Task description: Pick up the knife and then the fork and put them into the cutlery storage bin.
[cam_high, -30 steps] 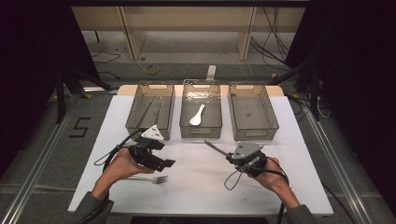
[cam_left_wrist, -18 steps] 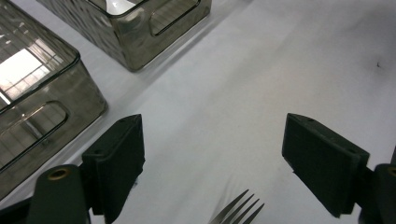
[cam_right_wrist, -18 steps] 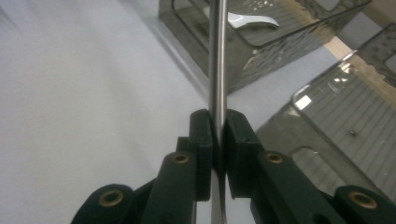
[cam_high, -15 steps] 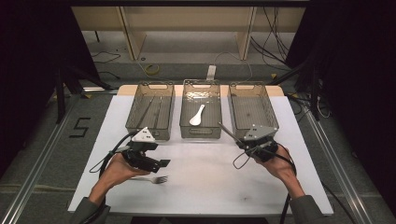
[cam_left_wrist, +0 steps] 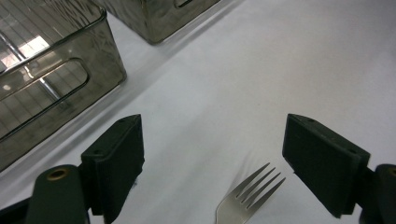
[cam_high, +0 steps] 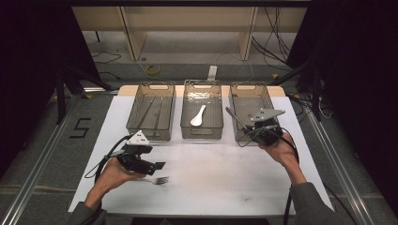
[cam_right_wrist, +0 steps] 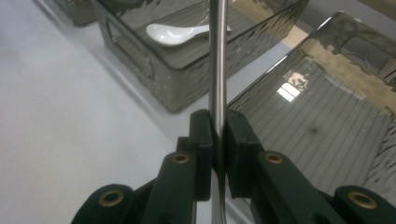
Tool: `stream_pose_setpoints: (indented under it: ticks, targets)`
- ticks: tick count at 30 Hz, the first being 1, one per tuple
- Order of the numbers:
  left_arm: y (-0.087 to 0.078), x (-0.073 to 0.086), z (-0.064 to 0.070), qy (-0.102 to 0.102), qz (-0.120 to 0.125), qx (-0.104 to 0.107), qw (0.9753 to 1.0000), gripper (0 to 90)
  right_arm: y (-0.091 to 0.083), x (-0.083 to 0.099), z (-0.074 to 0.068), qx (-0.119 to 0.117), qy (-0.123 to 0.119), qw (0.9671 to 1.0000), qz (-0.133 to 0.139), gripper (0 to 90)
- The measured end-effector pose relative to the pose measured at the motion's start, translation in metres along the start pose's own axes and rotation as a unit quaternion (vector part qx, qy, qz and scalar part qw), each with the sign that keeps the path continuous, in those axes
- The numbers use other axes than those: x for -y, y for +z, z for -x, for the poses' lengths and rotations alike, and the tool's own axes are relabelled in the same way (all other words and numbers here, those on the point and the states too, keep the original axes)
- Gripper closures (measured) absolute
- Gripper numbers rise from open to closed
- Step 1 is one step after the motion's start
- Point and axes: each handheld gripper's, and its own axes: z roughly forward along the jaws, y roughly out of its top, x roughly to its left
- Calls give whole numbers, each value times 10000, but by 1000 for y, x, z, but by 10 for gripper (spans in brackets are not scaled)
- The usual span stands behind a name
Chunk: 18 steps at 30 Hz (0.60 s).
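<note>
The metal utensil (cam_right_wrist: 218, 70), a slim polished steel shaft whose working end cannot be identified, stands clamped upright between the closed jaws of the right gripper (cam_high: 256, 132) and projects forward and away from it. Compared with one second ago, this gripper has travelled from the open worktop (cam_high: 225, 178) up to the near rim of the right-hand bin (cam_high: 247, 96), so that the shaft now slants over that bin's ribbed floor; the carry appears nearly finished, with the release probably the next step. Beyond the shaft's left side, in the right gripper view, lies the middle bin (cam_right_wrist: 177, 88) holding a white spoon (cam_right_wrist: 175, 32). The left gripper (cam_high: 152, 166) has meanwhile drifted slightly toward the person and now hangs with jaws spread wide and empty; a fork (cam_left_wrist: 250, 196) lies flat on the worktop directly between and just ahead of them, tines pointing away, untouched. The left-hand bin (cam_left_wrist: 51, 88) sits ahead and to the left of this gripper. The fork seems the likely next pick.
</note>
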Motion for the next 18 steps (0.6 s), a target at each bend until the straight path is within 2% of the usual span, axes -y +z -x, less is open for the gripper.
stream_pose_setpoints:
  ticks: [11,18]
  targets:
    - [-4,11,-4,-116,73,-44,9999,187,13,-31,32,156,338,9993,-53,833]
    - [-10,13,-2,-166,314,-43,9994,178,27,-49,50,227,488,9985,-114,833]
